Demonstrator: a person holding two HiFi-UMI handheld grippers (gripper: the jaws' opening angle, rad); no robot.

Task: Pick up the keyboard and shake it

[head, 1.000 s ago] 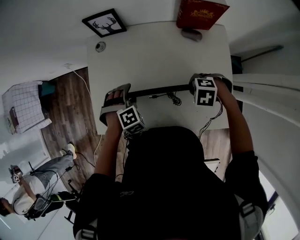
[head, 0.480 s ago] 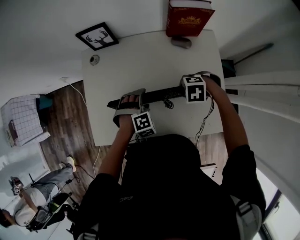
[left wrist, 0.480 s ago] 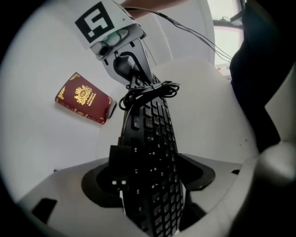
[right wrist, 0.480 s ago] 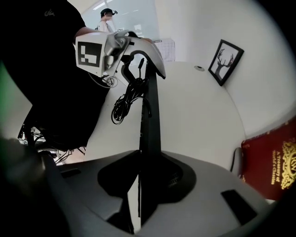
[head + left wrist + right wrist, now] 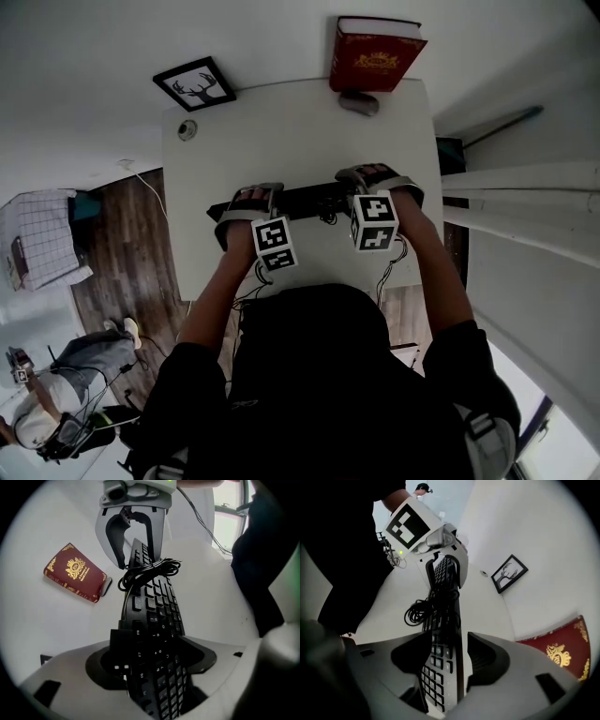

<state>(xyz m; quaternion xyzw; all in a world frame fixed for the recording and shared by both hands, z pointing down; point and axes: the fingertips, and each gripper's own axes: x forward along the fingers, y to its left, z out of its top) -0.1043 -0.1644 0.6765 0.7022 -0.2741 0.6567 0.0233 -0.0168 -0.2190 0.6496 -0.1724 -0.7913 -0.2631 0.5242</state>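
Plainly, the keyboard [image 5: 302,199] stands on its long edge across the near half of the table [image 5: 281,131], and each end runs into a claw. Whether its lower edge rests on the table we cannot tell.

We see the left claw [image 5: 247,201] astride the keyboard's left end. Its jaws stand wide and have just been closing a little. The keyboard passes slantwise between them, close against one pad, but we see no firm squeeze from both sides.

The right claw [image 5: 371,178] sits astride the other end. Its jaws have just been opening and now stand apart, with the keyboard between them, keys facing one pad and a pale sliver of gap showing beside the other.

A coiled cable [image 5: 147,571] hangs over the keyboard's middle, between the two claws. At the table's far edge lies a red book [image 5: 375,54], well apart from the keyboard. A deer picture [image 5: 195,82] sits by the far left corner.
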